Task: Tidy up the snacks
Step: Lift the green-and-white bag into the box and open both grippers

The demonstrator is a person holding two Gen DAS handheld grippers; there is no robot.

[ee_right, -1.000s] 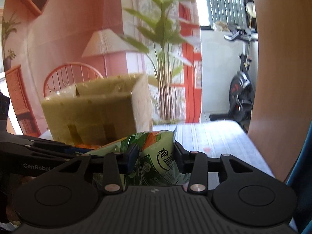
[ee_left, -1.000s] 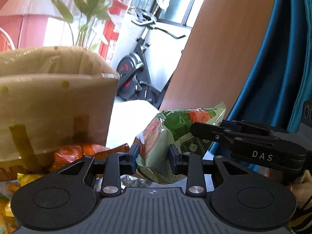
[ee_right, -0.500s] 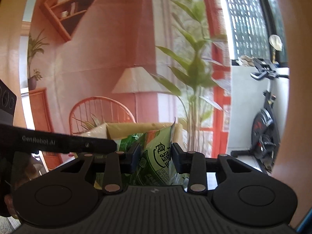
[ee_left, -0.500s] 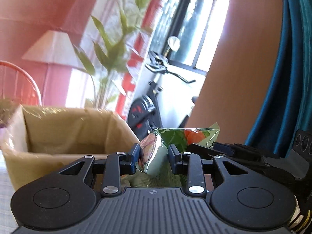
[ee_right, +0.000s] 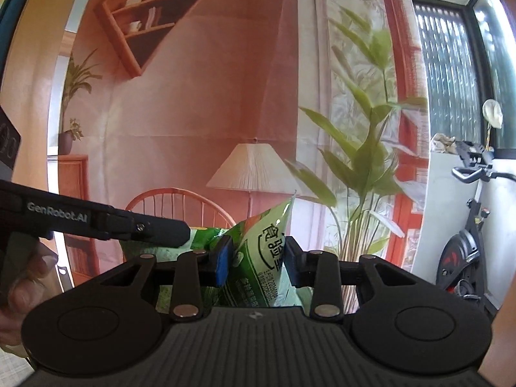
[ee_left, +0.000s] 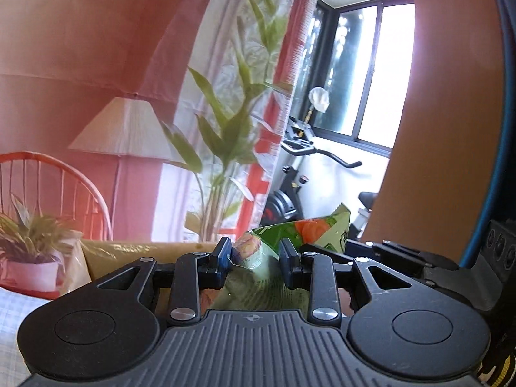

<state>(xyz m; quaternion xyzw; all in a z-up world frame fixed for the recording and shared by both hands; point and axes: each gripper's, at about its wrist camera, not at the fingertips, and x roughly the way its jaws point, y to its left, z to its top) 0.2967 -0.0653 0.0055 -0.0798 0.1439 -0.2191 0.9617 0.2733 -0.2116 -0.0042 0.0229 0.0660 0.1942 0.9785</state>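
Snack bag (ee_right: 258, 258), clamped by left gripper (ee_left: 254, 258) and right gripper (ee_right: 258, 259), now raised above cardboard box (ee_left: 135, 251) at 9 o'clock; deposit next.

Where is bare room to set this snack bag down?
Only a strip of checked tablecloth shows bare, below the potted plant and left of the cardboard box. The box's inside is hidden. The held green snack bag crowds the middle.

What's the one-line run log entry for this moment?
left gripper: shut on green snack bag | right gripper: shut on same bag | bag: held by both | cardboard box: behind left gripper, low in view
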